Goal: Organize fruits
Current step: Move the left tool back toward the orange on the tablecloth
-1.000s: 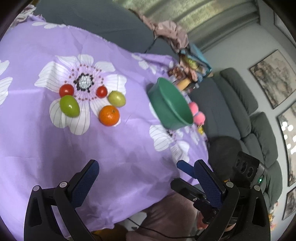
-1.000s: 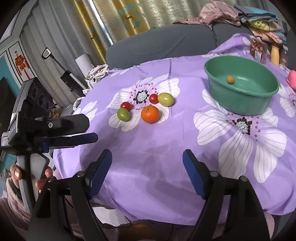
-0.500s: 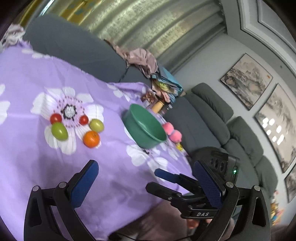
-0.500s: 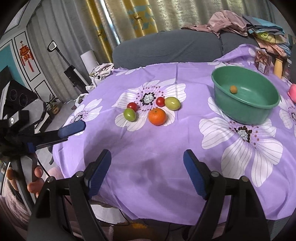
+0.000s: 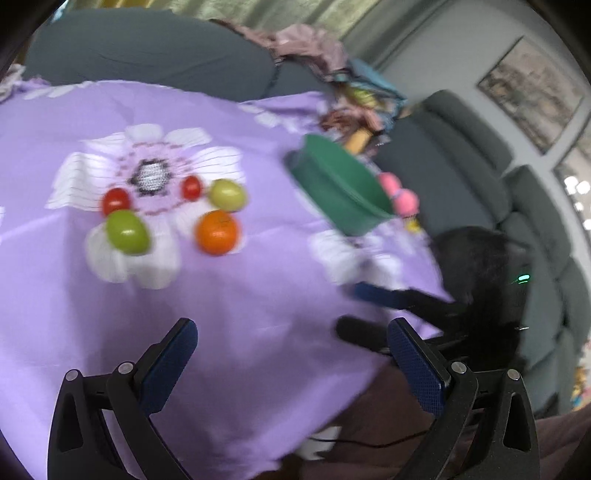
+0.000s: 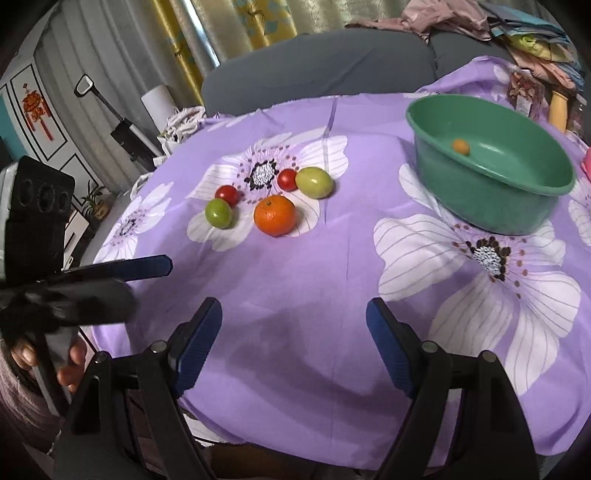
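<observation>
On the purple flowered cloth lie an orange (image 6: 275, 215) (image 5: 217, 232), two green fruits (image 6: 218, 213) (image 6: 314, 182) and two small red tomatoes (image 6: 226, 194) (image 6: 287, 180), grouped round a flower print. A green basin (image 6: 491, 168) (image 5: 338, 190) stands to their right with one small orange fruit (image 6: 461, 146) inside. My right gripper (image 6: 293, 341) is open and empty over the cloth's near edge. My left gripper (image 5: 291, 360) is open and empty too, well short of the fruits; the left wrist view is blurred. Each gripper shows in the other's view, at the sides.
A grey sofa (image 6: 317, 62) curves behind the table, with piled clothes (image 6: 443, 14) on its back. Bottles and packets (image 6: 557, 103) crowd the table's far right, and pink items (image 5: 402, 194) sit beyond the basin. A person's hand (image 6: 70, 365) holds the left gripper.
Both views have dipped and closed in on the table, so the fruits look larger. The left gripper has rolled and swung, blurring its view. Both grippers' jaws keep their width.
</observation>
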A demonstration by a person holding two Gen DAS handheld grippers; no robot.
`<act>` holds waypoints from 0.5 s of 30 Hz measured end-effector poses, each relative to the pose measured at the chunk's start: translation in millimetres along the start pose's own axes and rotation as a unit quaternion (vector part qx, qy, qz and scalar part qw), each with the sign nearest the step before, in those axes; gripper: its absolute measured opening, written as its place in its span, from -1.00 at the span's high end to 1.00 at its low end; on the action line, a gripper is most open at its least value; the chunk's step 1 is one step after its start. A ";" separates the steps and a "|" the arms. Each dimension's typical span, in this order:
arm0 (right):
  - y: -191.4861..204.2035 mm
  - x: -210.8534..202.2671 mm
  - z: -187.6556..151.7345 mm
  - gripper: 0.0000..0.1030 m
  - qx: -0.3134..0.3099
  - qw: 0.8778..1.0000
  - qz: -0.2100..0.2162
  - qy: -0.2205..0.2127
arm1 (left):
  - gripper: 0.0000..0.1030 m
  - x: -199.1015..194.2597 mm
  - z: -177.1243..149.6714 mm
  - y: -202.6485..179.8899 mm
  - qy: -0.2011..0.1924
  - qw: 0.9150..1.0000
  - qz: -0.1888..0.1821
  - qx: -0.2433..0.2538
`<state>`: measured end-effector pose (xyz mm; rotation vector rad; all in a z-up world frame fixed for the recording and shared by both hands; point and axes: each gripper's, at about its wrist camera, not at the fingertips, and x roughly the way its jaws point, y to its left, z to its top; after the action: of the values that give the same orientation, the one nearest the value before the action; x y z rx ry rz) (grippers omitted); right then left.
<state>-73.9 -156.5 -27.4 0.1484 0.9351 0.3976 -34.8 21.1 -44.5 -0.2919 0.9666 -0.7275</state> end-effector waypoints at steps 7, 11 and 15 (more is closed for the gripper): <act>-0.2 21.7 15.2 -0.57 -0.010 1.000 0.009 0.023 | -0.97 -8.8 13.6 33.1 0.002 0.999 0.026 -0.036; 1.4 31.1 25.9 -0.57 -0.014 0.999 0.012 0.031 | -0.97 -4.6 25.3 38.7 0.007 0.999 0.024 -0.045; 3.2 38.3 36.6 -0.57 -0.022 0.999 0.017 0.036 | -0.97 6.6 38.4 39.8 0.019 0.998 0.023 -0.046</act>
<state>-25.1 -136.8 -33.6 0.1113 0.9962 0.4569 16.5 42.3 -48.6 -0.3367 1.0421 -0.6504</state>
